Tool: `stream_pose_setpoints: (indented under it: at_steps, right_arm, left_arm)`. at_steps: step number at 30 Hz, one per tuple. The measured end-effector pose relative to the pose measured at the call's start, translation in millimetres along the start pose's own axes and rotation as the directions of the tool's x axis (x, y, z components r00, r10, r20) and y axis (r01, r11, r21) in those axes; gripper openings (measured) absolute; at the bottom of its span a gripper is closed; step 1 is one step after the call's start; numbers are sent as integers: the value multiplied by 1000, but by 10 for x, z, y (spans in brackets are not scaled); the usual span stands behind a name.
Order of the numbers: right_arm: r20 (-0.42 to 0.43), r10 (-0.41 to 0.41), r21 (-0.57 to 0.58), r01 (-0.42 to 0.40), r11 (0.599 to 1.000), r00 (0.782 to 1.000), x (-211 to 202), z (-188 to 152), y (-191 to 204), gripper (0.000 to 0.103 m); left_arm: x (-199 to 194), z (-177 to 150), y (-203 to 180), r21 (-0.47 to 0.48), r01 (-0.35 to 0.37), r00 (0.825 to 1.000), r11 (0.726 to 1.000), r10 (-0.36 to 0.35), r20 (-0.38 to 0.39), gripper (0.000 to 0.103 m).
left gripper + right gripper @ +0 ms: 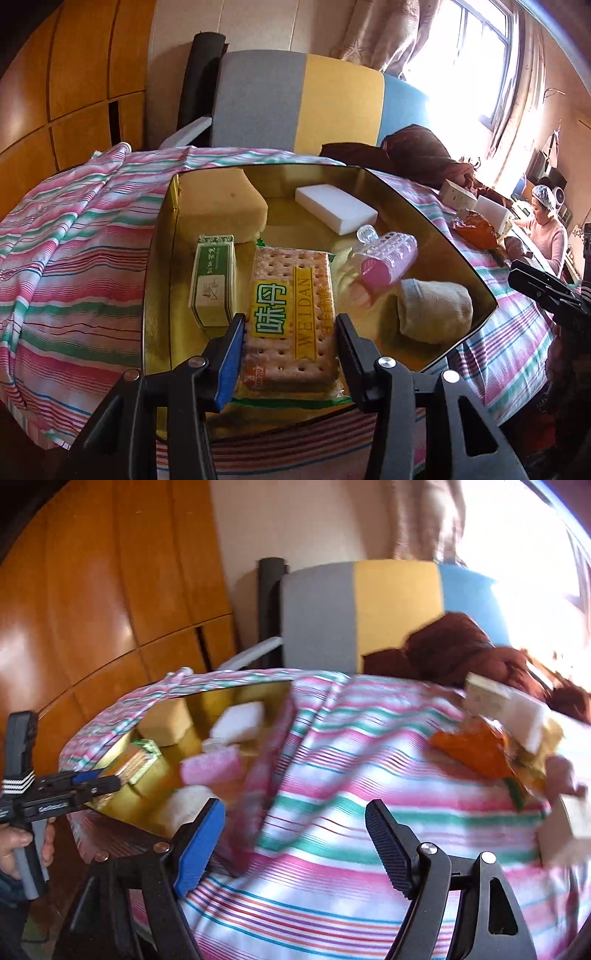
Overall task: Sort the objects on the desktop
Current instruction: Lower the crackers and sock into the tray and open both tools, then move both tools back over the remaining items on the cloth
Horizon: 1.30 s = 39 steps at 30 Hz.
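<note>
A golden tray (pixel 159 302) lies on a striped cloth (pixel 66 266). It holds a yellow sponge (pixel 221 210), a white sponge (pixel 336 206), a green box (pixel 214 280), a pink bottle (pixel 388 258), a rolled cream towel (pixel 436 314) and a cracker pack (pixel 291 280). My left gripper (pixel 290 321) is shut on the near end of the cracker pack, which rests flat in the tray. My right gripper (pixel 293 808) is open over bare striped cloth (pixel 351 760), right of the tray (pixel 125 801). In that blurred view the left gripper (pixel 99 781) meets the cracker pack (pixel 133 762).
An orange packet (pixel 472 749) and white boxes (pixel 517 709) lie in a pile on the cloth to the right. Brown fabric (pixel 417 151) and a grey-yellow-blue chair back (pixel 303 99) stand behind. A person (pixel 546 229) sits far right. A hand (pixel 14 845) holds the left gripper's handle.
</note>
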State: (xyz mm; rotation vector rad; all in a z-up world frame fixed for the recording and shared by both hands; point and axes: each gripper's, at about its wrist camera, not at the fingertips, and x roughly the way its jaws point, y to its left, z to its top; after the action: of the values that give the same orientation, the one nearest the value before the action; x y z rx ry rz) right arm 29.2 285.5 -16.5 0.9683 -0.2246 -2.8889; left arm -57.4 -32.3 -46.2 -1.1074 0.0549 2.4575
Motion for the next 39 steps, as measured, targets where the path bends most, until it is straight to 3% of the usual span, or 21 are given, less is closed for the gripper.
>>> stream_pose_setpoints:
  at_steps: [2,6,11,15,20,25,30,35,39]
  right_arm:
    - [-11,-18,48,19,999,1000,-10,-70,-157,80]
    - [-21,-38,90,40,995,999,-29,-167,-333,80]
    - [-27,-46,122,49,991,999,0,-248,-471,80]
    - [-28,-48,135,51,990,998,-5,-314,-532,80]
    - [-27,-57,171,61,983,998,-38,-400,-666,80]
    - [-5,-88,216,87,972,996,-161,-463,-843,80]
    - [33,-173,277,157,948,984,-429,-519,-1146,81]
    - [52,-293,383,252,889,955,-713,-657,-1581,81]
    - [50,-420,456,353,817,906,-907,-744,-1893,82]
  left_arm:
    - [22,-10,0,13,1,1000,1000,-1,-20,48]
    - [39,26,61,51,-61,997,997,63,-48,48]
    - [97,75,166,94,-71,992,993,81,-100,49]
    - [60,89,147,138,-98,989,986,112,-98,54]
    - [-159,61,179,104,-103,993,989,108,-50,54]
    - [-311,107,-65,69,-10,999,998,8,31,54]
    - [-225,247,-698,139,136,988,981,-145,59,54]
    - [33,362,-1524,250,272,960,929,-278,-13,54]
    - [239,428,-2229,354,347,936,868,-342,-78,54]
